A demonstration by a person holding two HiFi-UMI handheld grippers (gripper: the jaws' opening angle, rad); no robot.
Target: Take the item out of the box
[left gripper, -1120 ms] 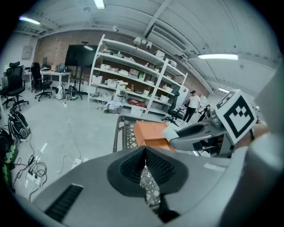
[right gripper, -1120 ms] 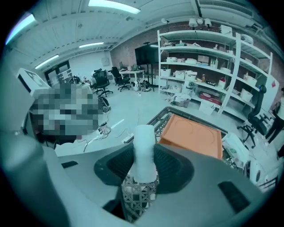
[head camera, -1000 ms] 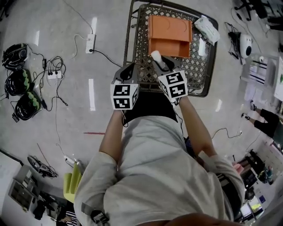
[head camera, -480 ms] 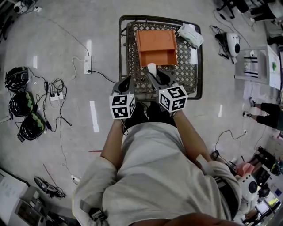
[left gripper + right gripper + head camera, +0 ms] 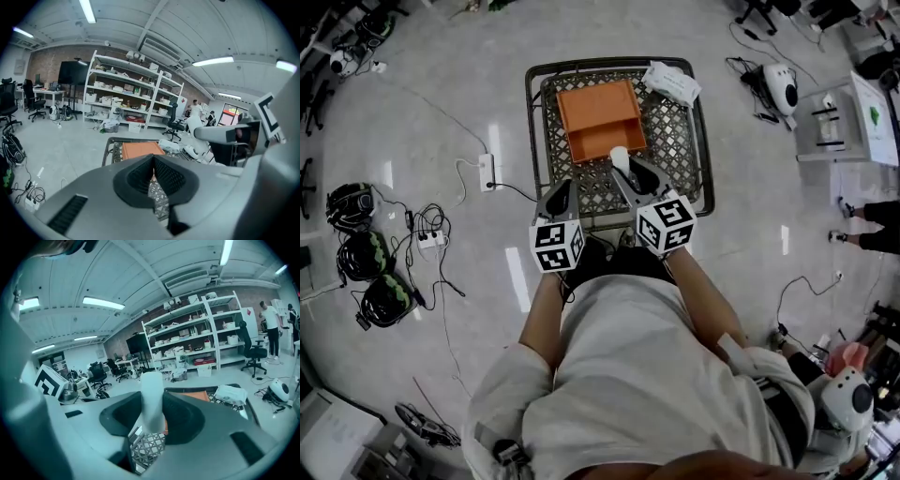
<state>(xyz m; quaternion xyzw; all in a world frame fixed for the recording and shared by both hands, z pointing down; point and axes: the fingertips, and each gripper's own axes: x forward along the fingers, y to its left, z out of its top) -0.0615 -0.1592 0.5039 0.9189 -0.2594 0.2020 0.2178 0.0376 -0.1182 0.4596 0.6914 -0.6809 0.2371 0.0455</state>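
— Where was the item?
— The white tube (image 5: 152,401) was clamped upright in the right tongs (image 5: 623,173). It was held over the wire-mesh surface (image 5: 680,141), at the near edge of the orange box (image 5: 591,103). It looked lifted out of the box, though I couldn't tell how high.
— And the other hand?
— The left tongs (image 5: 153,176) were clenched on nothing, hovering beside the right ones over the near side of the surface.
— So which step was it?
— By my reading, the lift-out was about done, and setting the tube down remained.
— What would that call for?
— A bare patch of mesh clear of the box and the white packet (image 5: 671,82). The tube would be lowered until it rested, then let go. The lattice might let a slim tube tip.
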